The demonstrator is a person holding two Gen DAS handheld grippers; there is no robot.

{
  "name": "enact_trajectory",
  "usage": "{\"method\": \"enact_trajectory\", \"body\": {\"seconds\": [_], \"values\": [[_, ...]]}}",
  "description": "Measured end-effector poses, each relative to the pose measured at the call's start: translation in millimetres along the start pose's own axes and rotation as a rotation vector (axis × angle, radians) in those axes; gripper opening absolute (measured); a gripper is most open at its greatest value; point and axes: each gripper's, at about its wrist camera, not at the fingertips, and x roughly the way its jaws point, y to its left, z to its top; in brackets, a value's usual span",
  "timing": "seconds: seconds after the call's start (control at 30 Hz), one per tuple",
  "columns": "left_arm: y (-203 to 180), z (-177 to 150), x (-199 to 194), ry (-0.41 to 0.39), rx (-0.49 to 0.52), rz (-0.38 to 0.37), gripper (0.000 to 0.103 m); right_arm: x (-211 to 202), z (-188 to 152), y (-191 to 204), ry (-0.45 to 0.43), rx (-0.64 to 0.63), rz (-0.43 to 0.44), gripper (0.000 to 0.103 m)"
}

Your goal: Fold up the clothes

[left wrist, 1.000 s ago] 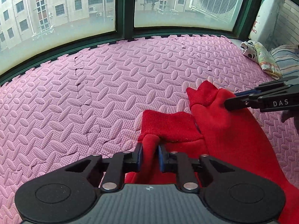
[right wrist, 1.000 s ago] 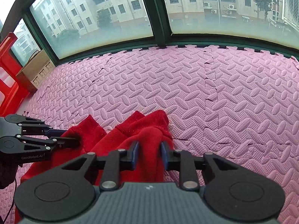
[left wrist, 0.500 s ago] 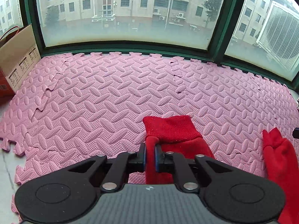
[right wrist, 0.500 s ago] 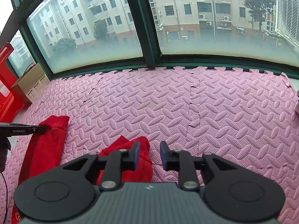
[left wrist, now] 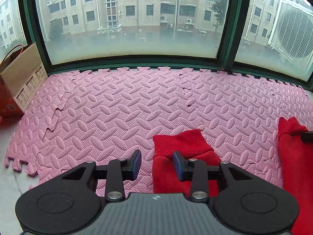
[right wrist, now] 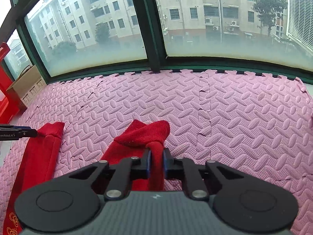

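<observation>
Left tongs: jaws opening, blue pads apart. We see the red garment's left leg lying on the pink foam mat under the gap and beneath the right pad; neither pad presses on it. The ribbed cuff lies flat just beyond the fingertips, lower centre-right of the frame.

Right tongs: jaws closing, with a raised fold of the red garment's right leg standing between the pads and touching both, so we read it as pinched. Its cuff spreads on the mat just ahead, centre of the frame.

Further out, right wrist view: the left leg runs along the lower left edge, with the tip of the left tongs at its cuff at mid-left. We note gold print on the cloth in the bottom left corner.

Left wrist view: the right leg lies at the right edge, a dark tip of the right tongs touching its cuff.

A cardboard box sits at the left edge of the mat. Green-framed window behind, with apartment blocks outside.
</observation>
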Motion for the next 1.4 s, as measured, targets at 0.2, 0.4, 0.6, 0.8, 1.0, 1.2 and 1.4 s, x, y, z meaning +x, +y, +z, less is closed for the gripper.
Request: {"method": "enact_trajectory", "body": {"seconds": [0.2, 0.4, 0.6, 0.8, 1.0, 1.2, 1.4], "values": [[-31, -6, 1, 0.03, 0.104, -0.109, 0.025, -9, -1, 7, -0.047, -0.071, -0.035, 0.027], [-46, -15, 29, 0.093, 0.077, -0.136, 0.025, -11, -7, 43, -0.066, -0.233, -0.007, 0.035], [-52, -12, 38, 0.062, -0.009, -0.225, 0.024, 8, -18, 58, -0.016, -0.323, 0.017, 0.035], [-50, -8, 28, 0.032, -0.046, -0.292, 0.025, 18, -21, 57, 0.014, -0.314, 0.02, 0.038], [-31, -18, -5, 0.023, 0.012, -0.277, 0.025, -4, -27, 62, 0.019, -0.349, 0.063, 0.043], [-27, -59, -26, 0.076, 0.12, -0.265, 0.024, -20, -47, 77, 0.048, -0.414, 0.098, 0.046], [-45, -93, -40, 0.082, 0.207, -0.287, 0.024, -30, -62, 87, 0.067, -0.434, 0.113, 0.047]]}}
